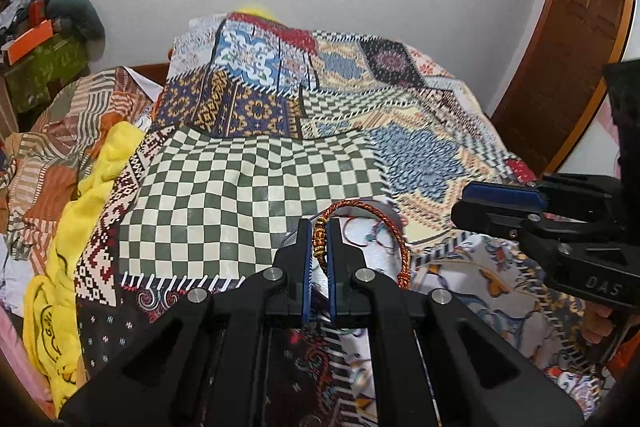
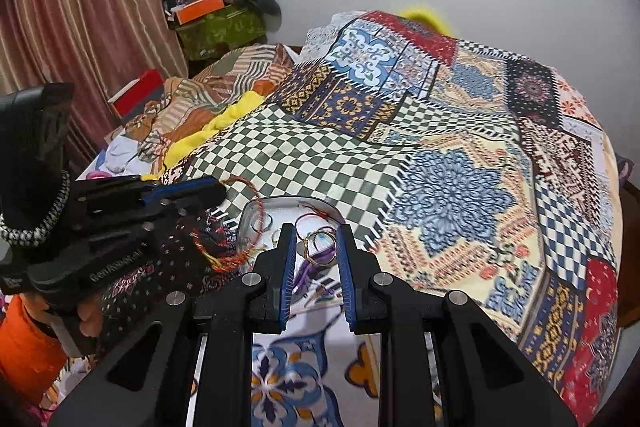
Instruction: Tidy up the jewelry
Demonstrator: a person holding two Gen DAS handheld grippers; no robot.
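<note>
1. A red-and-orange braided thread bracelet with gold beads (image 1: 362, 223) is held by the left gripper (image 1: 319, 247), whose fingers (image 1: 306, 255) are clamped together on the beaded part; the loop arches up and to the right.
2. The bracelet hangs just above the near left edge of a clear, shallow plastic tray (image 2: 245, 223), which rests on the patchwork bedspread (image 2: 452, 187) covering the bed.
3. For a clean placement, the loop is best lowered fully inside the tray's rim before the hold is loosened, so that no part drapes over the edge.
4. The right gripper (image 2: 317, 255) hovers above the tray's near side, its fingers (image 2: 288, 259) slightly apart; nothing is seen pressed between them.
5. Inside the tray, a thin gold ring (image 2: 320, 247), a purple cord (image 2: 306, 273) and a red thread piece (image 2: 316, 213) are seen; other small items are too unclear to name.
6. Tangling with the loose cords is judged a risk, so a bare spot should be chosen.
</note>
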